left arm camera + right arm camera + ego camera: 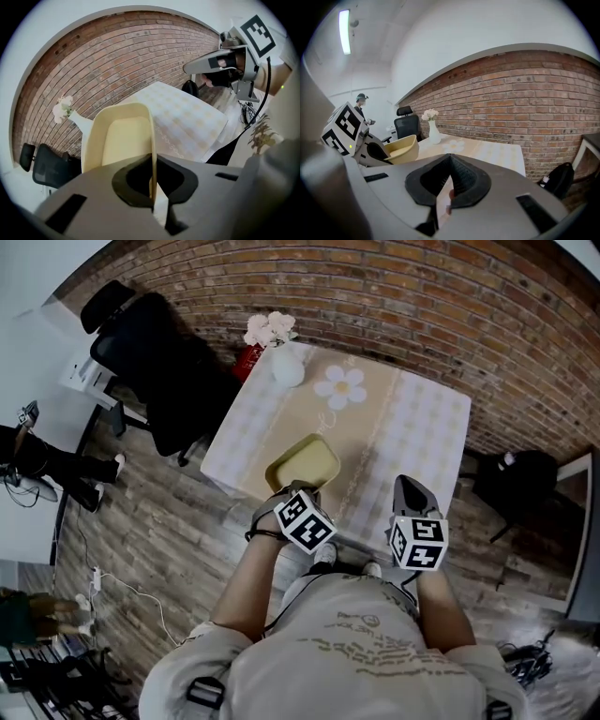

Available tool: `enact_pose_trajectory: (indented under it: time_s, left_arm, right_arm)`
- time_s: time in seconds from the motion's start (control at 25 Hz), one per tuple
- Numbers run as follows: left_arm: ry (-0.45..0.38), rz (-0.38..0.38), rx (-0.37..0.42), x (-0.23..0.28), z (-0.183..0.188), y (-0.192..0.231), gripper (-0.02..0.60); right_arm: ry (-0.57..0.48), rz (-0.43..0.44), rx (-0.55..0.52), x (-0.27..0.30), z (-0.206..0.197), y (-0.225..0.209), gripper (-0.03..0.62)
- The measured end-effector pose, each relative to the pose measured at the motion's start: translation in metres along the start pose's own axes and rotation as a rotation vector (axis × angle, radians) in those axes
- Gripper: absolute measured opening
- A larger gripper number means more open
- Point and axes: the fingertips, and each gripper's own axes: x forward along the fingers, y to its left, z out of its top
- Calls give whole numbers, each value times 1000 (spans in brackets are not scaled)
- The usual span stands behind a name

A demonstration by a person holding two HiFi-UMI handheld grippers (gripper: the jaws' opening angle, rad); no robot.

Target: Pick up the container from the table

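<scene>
While the left tongs (153, 183) are pinching the container (121, 136) by its wall over the bench (412, 427), the right tongs (449, 183) are hanging pressed together (empty).

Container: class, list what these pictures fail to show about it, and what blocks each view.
- Left gripper view: the container's underside, behind its own walls; the clamped wall's lower edge, inside the left tongs.
- Head view: its near rim, under the left tongs.
- Right gripper view: its base, behind the right tongs' own body, so contact with the table cannot be told.
</scene>
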Motion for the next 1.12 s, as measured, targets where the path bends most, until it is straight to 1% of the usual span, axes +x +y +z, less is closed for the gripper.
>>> enact_pose_trajectory:
  time_s: [0.12, 0.48, 0.64, 1.12]
  left_arm:
    - [4, 5, -22, 0, -6, 3, 8]
    - [0, 12, -50, -1, -8, 10, 8]
    - [0, 10, -52, -1, -8, 11, 8]
    - [11, 14, -45, -2, -10, 7, 8]
  right_arm:
    - [15, 17, -35, 5, -2, 6, 2]
    - [17, 28, -27, 12, 4, 9, 2]
    - [2, 25, -34, 13, 10, 10, 2]
    - [-3, 20, -38, 9, 10, 6, 2]
